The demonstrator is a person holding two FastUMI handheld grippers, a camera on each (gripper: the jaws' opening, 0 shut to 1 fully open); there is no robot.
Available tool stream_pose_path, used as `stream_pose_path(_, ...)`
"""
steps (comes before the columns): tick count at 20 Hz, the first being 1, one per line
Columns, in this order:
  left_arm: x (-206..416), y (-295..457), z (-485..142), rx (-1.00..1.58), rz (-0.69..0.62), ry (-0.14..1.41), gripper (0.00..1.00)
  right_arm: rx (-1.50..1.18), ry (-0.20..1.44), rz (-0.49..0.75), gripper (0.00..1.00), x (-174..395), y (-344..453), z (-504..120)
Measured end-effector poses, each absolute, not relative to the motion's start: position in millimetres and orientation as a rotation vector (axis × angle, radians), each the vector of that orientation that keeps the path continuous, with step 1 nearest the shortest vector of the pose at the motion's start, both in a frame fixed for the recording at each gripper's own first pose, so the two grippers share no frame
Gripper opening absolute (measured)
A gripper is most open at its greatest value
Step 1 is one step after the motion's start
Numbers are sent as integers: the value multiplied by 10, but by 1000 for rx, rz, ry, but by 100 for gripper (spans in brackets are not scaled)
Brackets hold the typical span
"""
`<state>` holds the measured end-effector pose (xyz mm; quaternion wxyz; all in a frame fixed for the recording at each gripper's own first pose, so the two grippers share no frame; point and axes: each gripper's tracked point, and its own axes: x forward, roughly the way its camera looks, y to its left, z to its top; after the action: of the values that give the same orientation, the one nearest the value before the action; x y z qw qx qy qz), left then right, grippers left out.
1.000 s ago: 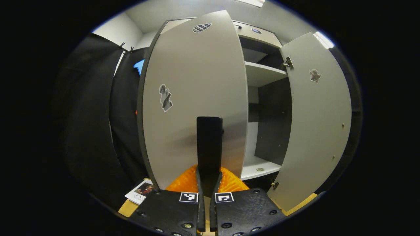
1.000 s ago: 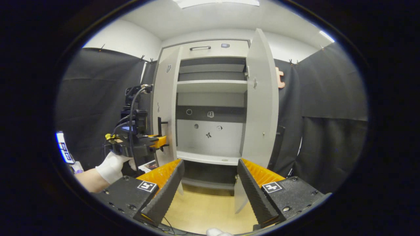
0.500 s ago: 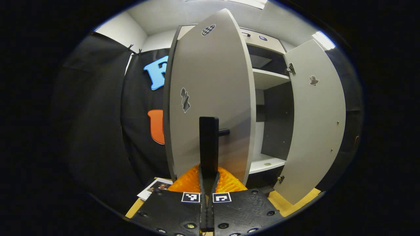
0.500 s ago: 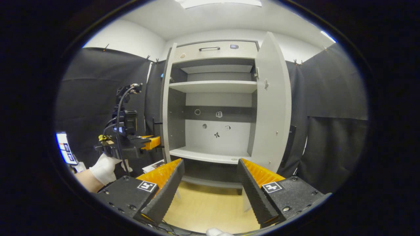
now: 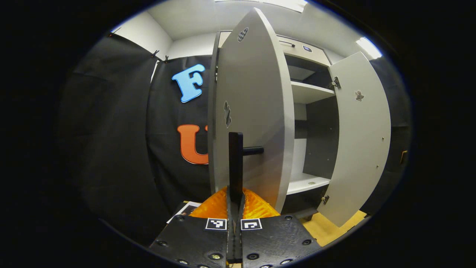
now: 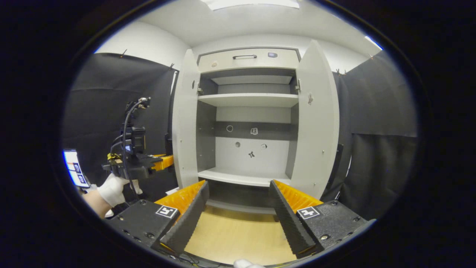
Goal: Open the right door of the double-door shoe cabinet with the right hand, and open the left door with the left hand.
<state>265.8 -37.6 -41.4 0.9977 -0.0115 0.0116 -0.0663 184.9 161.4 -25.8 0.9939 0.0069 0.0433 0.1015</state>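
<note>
The grey shoe cabinet (image 6: 248,100) stands with both doors swung out. In the left gripper view, the left door (image 5: 260,104) is seen nearly edge-on, and my left gripper (image 5: 235,197) is shut on its black bar handle (image 5: 235,160). The right door (image 5: 362,137) hangs wide open beyond it. In the right gripper view, my right gripper (image 6: 238,185) is open and holds nothing, back from the cabinet and facing its lower shelf (image 6: 241,178). The left door (image 6: 185,123) and right door (image 6: 316,123) flank the shelves. The left gripper (image 6: 148,165), in a white-gloved hand (image 6: 111,188), is at the left door.
A drawer with a dark handle (image 6: 244,57) tops the cabinet. Small stickers mark the back panel (image 6: 253,143). A printed sheet (image 5: 186,209) lies on the wooden floor (image 6: 238,238) by the left door. A lit screen (image 6: 74,167) is at the far left.
The left door has swung farther open with my left gripper shut on its handle. In the right gripper view the right door now stands wider; the right gripper stays open.
</note>
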Motion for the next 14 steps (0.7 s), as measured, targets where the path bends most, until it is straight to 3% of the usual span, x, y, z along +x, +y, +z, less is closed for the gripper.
stream_pose_path(6, 2705, 99, -453, 24, -86, 24, 0, 11, 87, 234, 100, 1856, 1864, -229)
stream_pose_path(11, 2734, 153, -466, -16, -163, 11, 0, 5, 94, 240, 100, 1872, 1952, -213)
stream_pose_path(12, 2738, 164, -458, 7, -169, 4, 10, 4, 93, 240, 100, 1874, 1949, -204)
stream_pose_path(13, 2746, 180, -460, 21, -165, 5, 0, 3, 87, 238, 100, 1871, 1941, -186)
stream_pose_path(14, 2731, 171, -464, 16, -163, 5, 0, 2, 83, 235, 100, 1868, 1940, -177)
